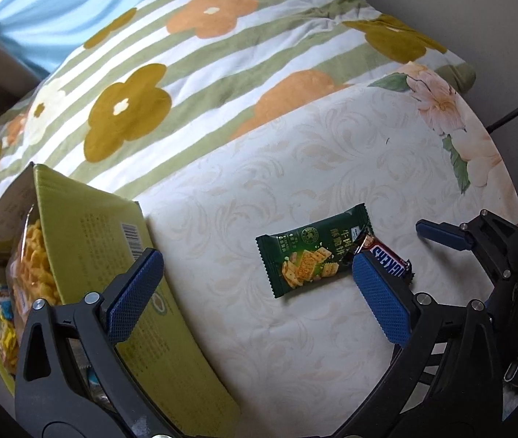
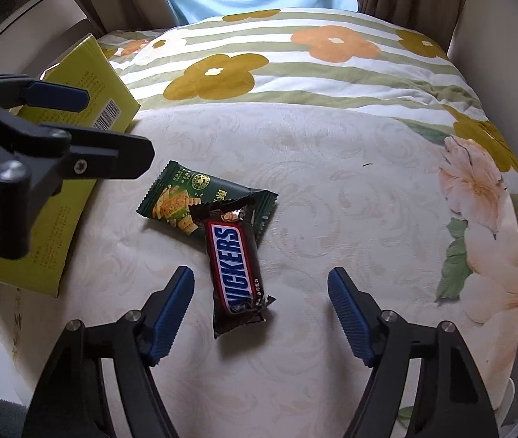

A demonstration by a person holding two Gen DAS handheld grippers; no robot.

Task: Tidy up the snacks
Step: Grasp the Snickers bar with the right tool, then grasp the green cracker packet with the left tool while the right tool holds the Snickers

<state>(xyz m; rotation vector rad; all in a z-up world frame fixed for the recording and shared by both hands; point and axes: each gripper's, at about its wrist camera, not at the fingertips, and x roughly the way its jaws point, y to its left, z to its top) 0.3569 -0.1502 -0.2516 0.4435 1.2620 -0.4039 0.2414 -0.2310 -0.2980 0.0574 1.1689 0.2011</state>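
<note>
1. Snickers bar (image 2: 237, 273) lies on bed (image 2: 332, 153), top end overlapping green cracker pack (image 2: 182, 200).
2. Right gripper (image 2: 261, 310): jaws apart, bar between them, pads not touching.
3. Left gripper (image 1: 255, 292): jaws wide apart, empty.
4. Yellow-green snack box (image 1: 113, 255) at bed's left, holds snacks.

Bed (image 2: 332, 153): box (image 2: 76, 116), 2 snacks (image 2: 237, 262) (overlapping).

I hold my left gripper (image 1: 255, 277) tilted steeply down, its 2 jaws spread wide. My right gripper (image 2: 261, 306) also angles down, jaws apart, gripping nothing.
</note>
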